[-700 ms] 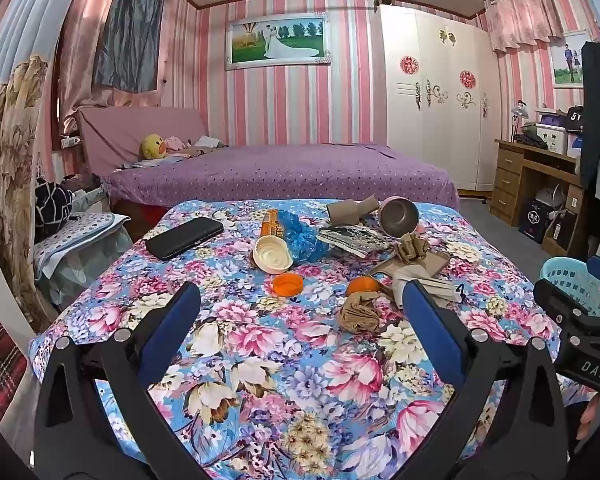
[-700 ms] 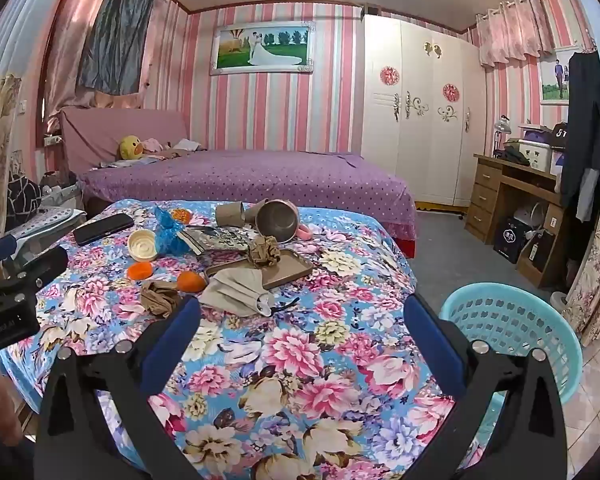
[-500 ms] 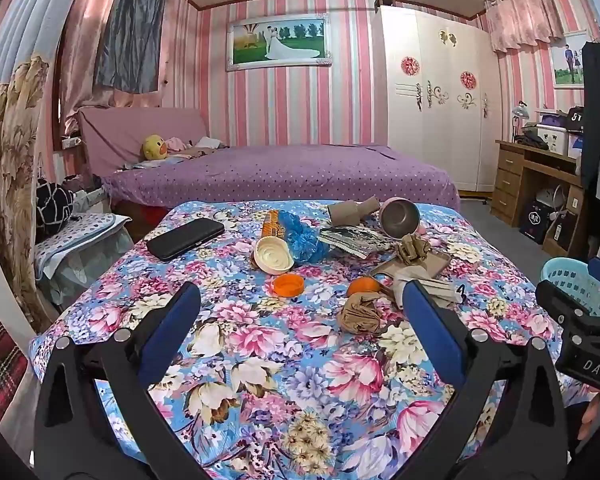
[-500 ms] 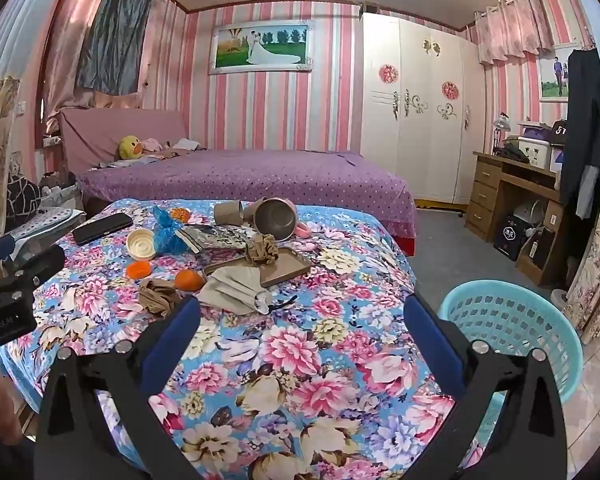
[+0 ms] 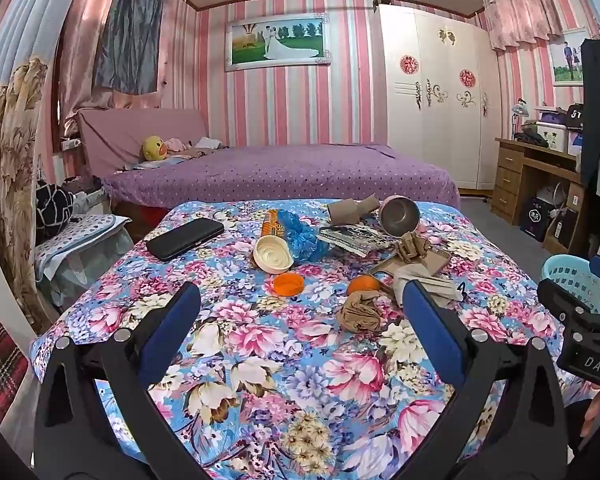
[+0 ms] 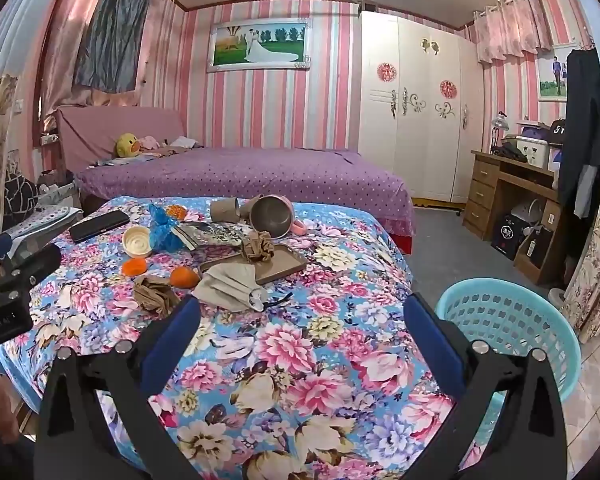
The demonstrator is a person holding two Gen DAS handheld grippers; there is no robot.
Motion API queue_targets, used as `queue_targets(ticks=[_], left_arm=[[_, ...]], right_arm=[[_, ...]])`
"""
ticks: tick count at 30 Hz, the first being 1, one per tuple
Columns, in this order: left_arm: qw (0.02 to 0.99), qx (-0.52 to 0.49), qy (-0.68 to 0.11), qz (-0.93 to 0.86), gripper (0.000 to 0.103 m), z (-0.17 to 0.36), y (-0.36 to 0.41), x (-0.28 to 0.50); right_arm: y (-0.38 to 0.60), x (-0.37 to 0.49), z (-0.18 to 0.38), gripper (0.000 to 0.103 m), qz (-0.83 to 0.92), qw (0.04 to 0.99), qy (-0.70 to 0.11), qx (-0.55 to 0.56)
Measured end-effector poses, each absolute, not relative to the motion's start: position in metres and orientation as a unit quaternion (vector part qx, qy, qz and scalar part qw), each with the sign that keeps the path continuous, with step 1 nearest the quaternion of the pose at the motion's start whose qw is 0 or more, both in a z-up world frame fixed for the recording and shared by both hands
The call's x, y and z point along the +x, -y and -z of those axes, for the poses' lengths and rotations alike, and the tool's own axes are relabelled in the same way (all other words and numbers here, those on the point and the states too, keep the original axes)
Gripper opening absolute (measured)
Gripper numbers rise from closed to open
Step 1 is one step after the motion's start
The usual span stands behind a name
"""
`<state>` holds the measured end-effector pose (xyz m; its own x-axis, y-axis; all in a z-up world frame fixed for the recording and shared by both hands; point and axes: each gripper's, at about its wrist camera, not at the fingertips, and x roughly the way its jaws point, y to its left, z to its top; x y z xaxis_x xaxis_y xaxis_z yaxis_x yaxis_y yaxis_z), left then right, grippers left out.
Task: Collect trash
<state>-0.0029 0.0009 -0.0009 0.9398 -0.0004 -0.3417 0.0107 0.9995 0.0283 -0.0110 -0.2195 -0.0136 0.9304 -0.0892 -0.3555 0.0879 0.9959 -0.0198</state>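
Nothing collected yet: both claws, left gripper (image 5: 300,320) and right gripper (image 6: 300,320), spread wide, empty. Trash (image 6: 156,290) all on table (image 6: 300,360); basket (image 6: 508,320) looks empty, interior partly hidden.

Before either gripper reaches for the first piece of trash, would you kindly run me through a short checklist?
1. Left gripper open, nothing between its fingers: ok.
2. Right gripper open, nothing between its fingers: ok.
3. Basket in view beside the table, mouth up: ok.
4. Basket's inside free: cannot tell, its bottom is hidden.
5. Brown wad nearest the left gripper, lying loose on the cloth: ok.
6. Phone apart from the trash: ok.
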Motion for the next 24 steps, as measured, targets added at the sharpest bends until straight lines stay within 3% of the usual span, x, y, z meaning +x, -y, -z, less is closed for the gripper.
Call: queue_targets(ticks=[24], left_arm=[[0.985, 0.019, -0.174, 0.003, 0.098, 0.002, -0.0022, -0.0032]], right_arm=[[0.2216, -0.0095, 0.0153, 0.099, 0.05, 0.982, -0.184, -0.005]])
